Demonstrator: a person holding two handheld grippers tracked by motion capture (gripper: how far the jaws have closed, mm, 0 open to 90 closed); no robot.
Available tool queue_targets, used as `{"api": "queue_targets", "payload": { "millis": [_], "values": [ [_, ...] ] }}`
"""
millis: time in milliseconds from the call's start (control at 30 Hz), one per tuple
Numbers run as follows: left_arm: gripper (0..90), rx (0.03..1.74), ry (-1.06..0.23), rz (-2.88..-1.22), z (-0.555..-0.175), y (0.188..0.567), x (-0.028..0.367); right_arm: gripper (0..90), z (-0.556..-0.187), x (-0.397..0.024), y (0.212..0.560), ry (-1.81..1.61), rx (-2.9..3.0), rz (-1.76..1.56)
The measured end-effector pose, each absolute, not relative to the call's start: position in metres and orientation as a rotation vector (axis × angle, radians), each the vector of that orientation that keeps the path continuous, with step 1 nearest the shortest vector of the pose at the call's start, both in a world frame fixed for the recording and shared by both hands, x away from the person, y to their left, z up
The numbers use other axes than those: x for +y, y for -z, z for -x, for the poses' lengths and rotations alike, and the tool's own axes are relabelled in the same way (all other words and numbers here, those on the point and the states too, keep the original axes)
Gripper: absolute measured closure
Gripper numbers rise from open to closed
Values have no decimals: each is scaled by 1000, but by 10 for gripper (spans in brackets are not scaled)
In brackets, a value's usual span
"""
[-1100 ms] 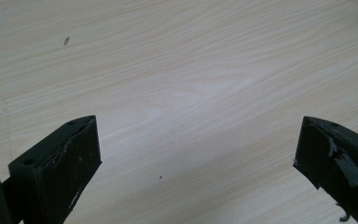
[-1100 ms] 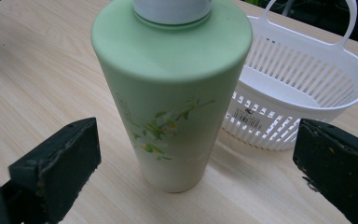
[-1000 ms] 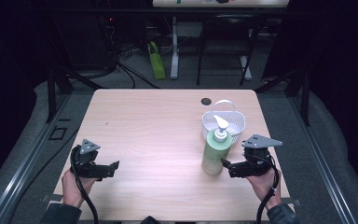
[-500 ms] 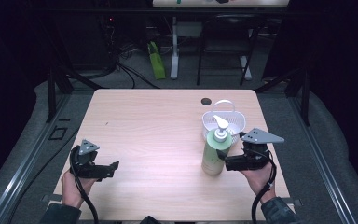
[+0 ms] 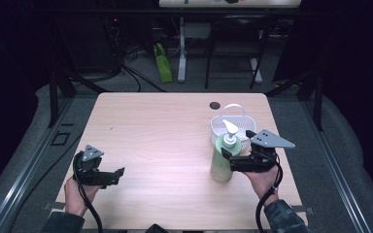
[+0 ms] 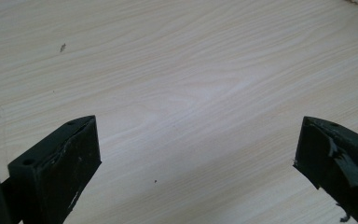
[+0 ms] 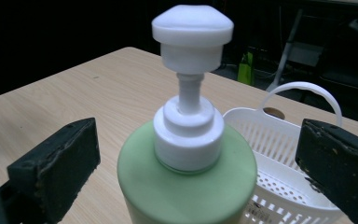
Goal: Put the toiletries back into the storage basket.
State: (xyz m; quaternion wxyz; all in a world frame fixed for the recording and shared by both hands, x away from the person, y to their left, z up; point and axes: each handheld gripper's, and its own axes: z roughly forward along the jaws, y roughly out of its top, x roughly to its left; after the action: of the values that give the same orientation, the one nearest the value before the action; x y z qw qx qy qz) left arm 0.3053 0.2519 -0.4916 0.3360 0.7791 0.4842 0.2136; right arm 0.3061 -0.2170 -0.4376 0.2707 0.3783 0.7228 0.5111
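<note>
A light green pump bottle with a white pump head stands upright at the right of the wooden table. Just behind it sits a small white basket with a handle. My right gripper is open, its jaws standing on either side of the green pump bottle near the shoulder, apart from it. My left gripper rests low near the table's front left, open, with bare wood between its jaws.
A small dark hole marks the table near its far edge. Beyond the table are dark floor, cables, table legs and a green object.
The right gripper has moved left toward the bottle, so its jaws now flank it. The left gripper has stayed put.
</note>
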Motion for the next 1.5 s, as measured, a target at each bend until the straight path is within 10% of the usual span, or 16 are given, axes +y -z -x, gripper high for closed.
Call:
{"api": "queue_targets", "payload": {
  "millis": [767, 1500],
  "values": [
    [0, 1261, -544, -2044, -305, 493, 251, 527, -306, -209, 434, -1498, 1800, -998],
    [0, 1262, -549, -2048, -306, 493, 251, 664, -306, -211, 431, -1551, 1772, -991]
  ]
}}
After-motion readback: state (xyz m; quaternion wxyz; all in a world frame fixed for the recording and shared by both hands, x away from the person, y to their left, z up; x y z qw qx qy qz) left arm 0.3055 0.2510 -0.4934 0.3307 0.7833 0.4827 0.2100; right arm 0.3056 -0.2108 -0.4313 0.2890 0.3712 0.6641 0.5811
